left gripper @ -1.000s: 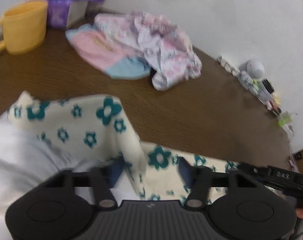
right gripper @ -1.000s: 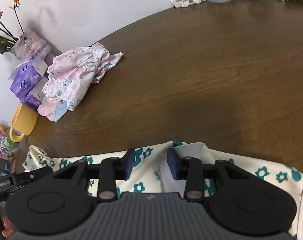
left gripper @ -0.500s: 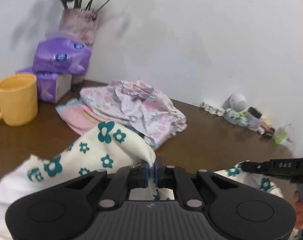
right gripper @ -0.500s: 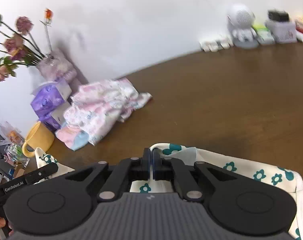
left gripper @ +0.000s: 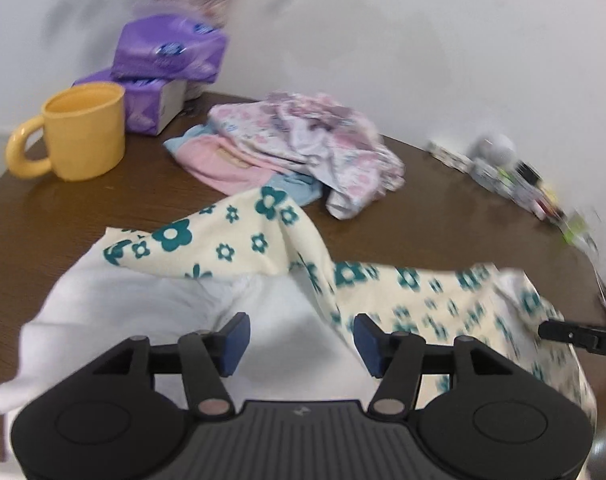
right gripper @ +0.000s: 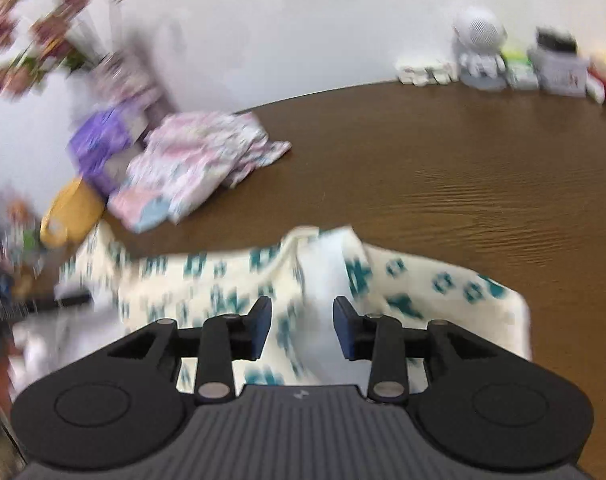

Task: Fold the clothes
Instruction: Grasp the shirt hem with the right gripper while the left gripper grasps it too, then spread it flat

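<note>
Now floral garment [left gripper: 231, 240] beneath opening left gripper [left gripper: 301, 338]

A plain white wall [right gripper: 343, 20] stands behind a round table [right gripper: 483, 168] of dark brown wood with fine grain. The table edge touches the wall. The light is soft and even, and it gives a pale shine on the wood. Faint grey shadows lie on the wall

Flowered garment [left gripper: 231, 240] spread across the near part of the table [left gripper: 443, 224], heap of clothes [left gripper: 303, 148] behind it, mug [left gripper: 83, 136] to the heap's left, tissue packs [left gripper: 163, 68] stacked behind the mug against the wall, small clutter [right gripper: 503, 64] along the table's far right edge
</note>
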Demonstrator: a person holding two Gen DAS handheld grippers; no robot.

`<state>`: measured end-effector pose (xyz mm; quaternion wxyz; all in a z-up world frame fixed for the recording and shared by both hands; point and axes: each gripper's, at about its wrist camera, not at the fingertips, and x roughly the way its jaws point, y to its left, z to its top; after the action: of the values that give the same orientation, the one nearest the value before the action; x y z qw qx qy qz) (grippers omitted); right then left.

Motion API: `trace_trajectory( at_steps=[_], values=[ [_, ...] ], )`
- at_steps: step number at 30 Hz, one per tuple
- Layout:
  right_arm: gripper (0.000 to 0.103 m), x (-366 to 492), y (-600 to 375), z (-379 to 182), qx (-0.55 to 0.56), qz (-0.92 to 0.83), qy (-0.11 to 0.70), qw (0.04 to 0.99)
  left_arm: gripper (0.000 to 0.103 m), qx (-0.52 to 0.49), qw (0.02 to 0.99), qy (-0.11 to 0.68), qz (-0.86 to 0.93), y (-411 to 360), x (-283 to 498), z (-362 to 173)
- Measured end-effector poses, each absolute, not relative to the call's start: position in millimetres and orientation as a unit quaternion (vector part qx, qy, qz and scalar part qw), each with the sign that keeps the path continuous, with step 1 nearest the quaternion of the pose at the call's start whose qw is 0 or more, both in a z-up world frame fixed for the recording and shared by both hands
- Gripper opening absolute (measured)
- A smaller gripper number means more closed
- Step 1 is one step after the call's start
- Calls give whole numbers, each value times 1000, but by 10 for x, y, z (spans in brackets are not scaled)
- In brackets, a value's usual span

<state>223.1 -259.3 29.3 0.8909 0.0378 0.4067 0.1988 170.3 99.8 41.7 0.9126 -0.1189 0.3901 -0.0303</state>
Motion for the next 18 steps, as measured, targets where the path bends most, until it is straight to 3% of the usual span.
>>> trace_trajectory(
  at_steps=[5,7,9,10,16,18],
  values=[
    [34,1664,-2679,223,-30,204,394,896,54,-39,915,394,-78,782,1254,378],
    [34,1494,-2707,190,-41,202,391,897,45,-2,914,395,-86,668,1127,326],
    [34,1367,-2716,146,-53,194,391,898,30,33,912,399,-89,574,1046,257],
    [34,1319,-2719,123,-60,189,392,898,28,43,910,403,-89,543,1026,219],
    [33,1141,-2824,77,-48,173,383,906,31,38,916,394,-61,525,894,189],
    [33,992,-2879,188,-25,183,355,917,45,11,925,374,-67,540,745,277]
  ],
)
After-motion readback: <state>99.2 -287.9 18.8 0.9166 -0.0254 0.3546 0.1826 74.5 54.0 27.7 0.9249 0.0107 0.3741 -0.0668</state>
